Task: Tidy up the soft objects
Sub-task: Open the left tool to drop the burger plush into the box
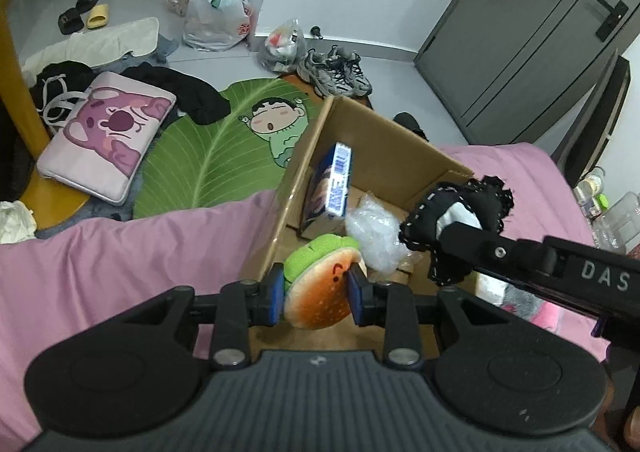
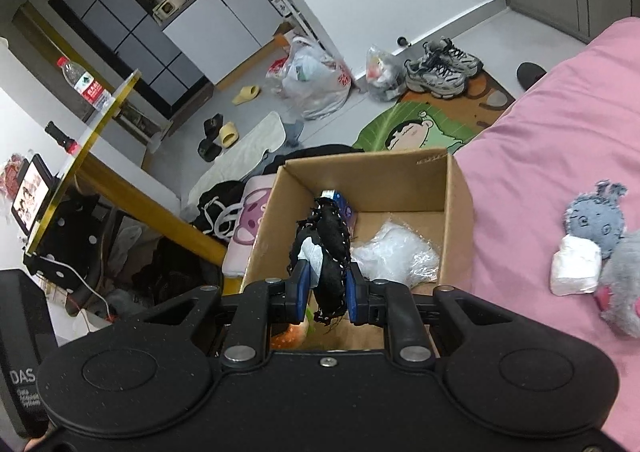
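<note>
Left claw [image 1: 316, 292] clamped on burger plush [image 1: 320, 292], held over near edge of cardboard box [image 1: 384, 144]. Right claw [image 2: 326, 290] clamped on black stitched plush [image 2: 330, 248], over the box interior. Box on pink bed [image 1: 120, 252] holds blue carton [image 1: 340, 180], crumpled clear plastic [image 1: 372, 228]. Grey plush [image 2: 596, 224] lies on bed, right of box.

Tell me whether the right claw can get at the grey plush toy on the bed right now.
Probably not yet. The right claw is shut on a black stitched toy over the cardboard box. The grey plush toy lies in the open on the pink bed, but the claw is full.
</note>
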Demonstrator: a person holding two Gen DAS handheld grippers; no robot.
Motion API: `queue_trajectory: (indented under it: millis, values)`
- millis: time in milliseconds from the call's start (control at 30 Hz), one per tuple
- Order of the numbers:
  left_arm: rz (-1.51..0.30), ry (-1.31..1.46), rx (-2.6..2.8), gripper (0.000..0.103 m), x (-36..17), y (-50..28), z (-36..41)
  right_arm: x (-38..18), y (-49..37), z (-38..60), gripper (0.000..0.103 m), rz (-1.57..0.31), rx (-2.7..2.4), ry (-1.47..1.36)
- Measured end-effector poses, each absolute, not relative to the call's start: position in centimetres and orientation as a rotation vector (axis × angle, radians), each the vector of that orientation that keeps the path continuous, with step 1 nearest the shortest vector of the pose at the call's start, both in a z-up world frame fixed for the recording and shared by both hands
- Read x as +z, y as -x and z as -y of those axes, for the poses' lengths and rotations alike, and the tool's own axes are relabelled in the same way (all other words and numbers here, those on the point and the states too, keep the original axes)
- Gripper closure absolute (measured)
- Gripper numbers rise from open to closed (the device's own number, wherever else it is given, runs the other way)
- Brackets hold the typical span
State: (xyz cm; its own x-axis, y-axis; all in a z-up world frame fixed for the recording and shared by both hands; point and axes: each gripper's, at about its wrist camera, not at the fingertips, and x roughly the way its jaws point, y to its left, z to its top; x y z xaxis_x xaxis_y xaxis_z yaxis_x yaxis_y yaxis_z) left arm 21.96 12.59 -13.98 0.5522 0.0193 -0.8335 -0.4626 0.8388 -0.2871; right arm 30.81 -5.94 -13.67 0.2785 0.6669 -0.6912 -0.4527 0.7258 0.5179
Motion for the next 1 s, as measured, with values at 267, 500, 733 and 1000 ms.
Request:
queue_trajectory:
  millis: [267, 500, 733, 1000]
  values:
    - [-0.969, 0.516, 0.311, 0.067, -14.3, -21.9, -12.0, -14.6, -30.8, 5.3, 0.084, -1.088, 0.772, -0.231]
    - [-0.982, 0.544, 0.317, 0.062, -13.9, -21.0, -12.0, -14.7, -30.5, 4.3, 0.083, -1.101, 0.782, -0.218]
    - [-0.962, 0.531, 0.327, 0.061, -12.6, -20.4, -11.9, -14.4, -30.2, 3.6, 0.068, -1.114, 0.838, -0.221]
    - [-0.911, 0.507, 0.403, 0.037, -10.7, -19.2, -11.6, -12.6, -30.2, 6.1, 0.056, -1.083, 0.813, -0.272]
